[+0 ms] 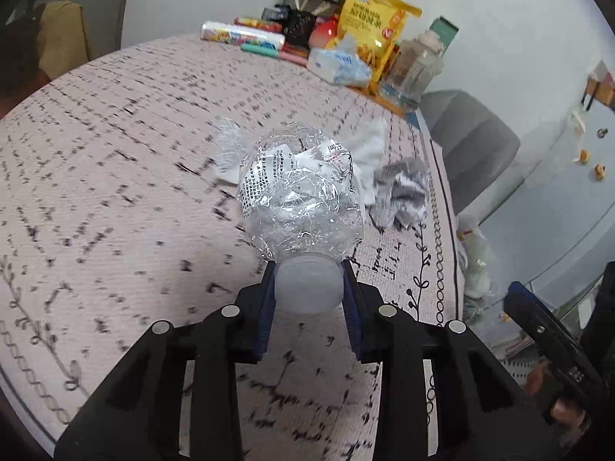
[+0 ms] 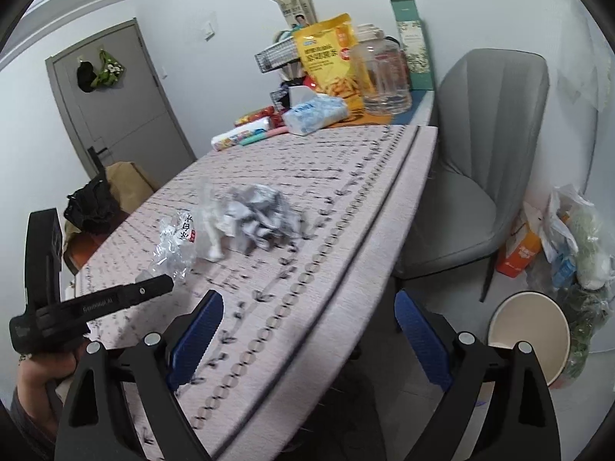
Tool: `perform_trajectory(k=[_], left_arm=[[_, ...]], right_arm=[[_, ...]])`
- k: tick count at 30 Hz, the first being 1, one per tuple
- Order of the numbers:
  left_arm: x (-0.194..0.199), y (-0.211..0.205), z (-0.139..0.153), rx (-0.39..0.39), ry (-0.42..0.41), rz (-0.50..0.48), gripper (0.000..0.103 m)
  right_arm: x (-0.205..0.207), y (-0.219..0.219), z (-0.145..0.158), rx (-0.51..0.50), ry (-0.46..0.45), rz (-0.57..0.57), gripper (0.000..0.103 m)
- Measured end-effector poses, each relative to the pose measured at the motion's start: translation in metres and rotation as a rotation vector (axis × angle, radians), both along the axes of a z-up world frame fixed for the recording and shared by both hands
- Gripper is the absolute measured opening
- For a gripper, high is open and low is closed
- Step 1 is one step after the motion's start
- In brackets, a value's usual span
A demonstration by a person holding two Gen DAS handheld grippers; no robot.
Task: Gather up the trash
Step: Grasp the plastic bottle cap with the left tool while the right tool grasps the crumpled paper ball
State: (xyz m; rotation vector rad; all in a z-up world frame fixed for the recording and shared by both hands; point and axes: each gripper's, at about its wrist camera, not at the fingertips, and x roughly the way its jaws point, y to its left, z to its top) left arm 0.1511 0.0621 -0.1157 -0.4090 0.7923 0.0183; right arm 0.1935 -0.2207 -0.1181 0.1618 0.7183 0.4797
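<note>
My left gripper (image 1: pixel 307 288) is shut on the white cap end of a crushed clear plastic bottle (image 1: pixel 300 188) and holds it above the table; the bottle also shows in the right wrist view (image 2: pixel 173 246). Behind it lie a white crumpled tissue (image 1: pixel 369 153) and a grey crumpled paper ball (image 1: pixel 403 192), also seen in the right wrist view (image 2: pixel 257 215). My right gripper (image 2: pixel 307 334) is open and empty over the table's near edge. A round bin (image 2: pixel 530 342) with a pale inside stands on the floor at the right.
The table has a pink patterned cloth (image 2: pixel 307 199). At its far end stand a yellow snack bag (image 2: pixel 330 57), a glass jar (image 2: pixel 384 77), a tissue pack (image 2: pixel 315 113) and other items. A grey chair (image 2: pixel 480 161) and bags (image 2: pixel 569 238) stand to the right.
</note>
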Motion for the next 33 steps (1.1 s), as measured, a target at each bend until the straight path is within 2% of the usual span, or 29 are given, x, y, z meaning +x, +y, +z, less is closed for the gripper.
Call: perform_trajectory(k=[4, 11, 19, 26, 30, 33], left_arm=[[-0.018, 0.019, 0.013, -0.022, -0.049, 0.023, 0.032], [-0.032, 0.044, 0.021, -0.040, -0.084, 0.075, 0.032], [-0.035, 0.077, 0.020, -0.055, -0.103, 0.159, 0.032], [-0.029, 0.092, 0.014, -0.064, -0.096, 0.193, 0.032], [-0.026, 0.094, 0.010, -0.074, -0.090, 0.194, 0.032], [-0.026, 0.094, 0.008, -0.080, -0.088, 0.191, 0.032]], right_arm=[[-0.002, 0.020, 0.008, -0.013, -0.014, 0.036, 0.085], [0.006, 0.052, 0.020, -0.022, -0.053, 0.072, 0.085], [0.048, 0.085, 0.018, -0.081, -0.033, 0.086, 0.085], [0.083, 0.108, 0.009, -0.142, -0.002, 0.085, 0.076], [0.099, 0.110, 0.006, -0.153, -0.002, 0.073, 0.082], [0.109, 0.110, -0.001, -0.159, 0.018, 0.067, 0.081]])
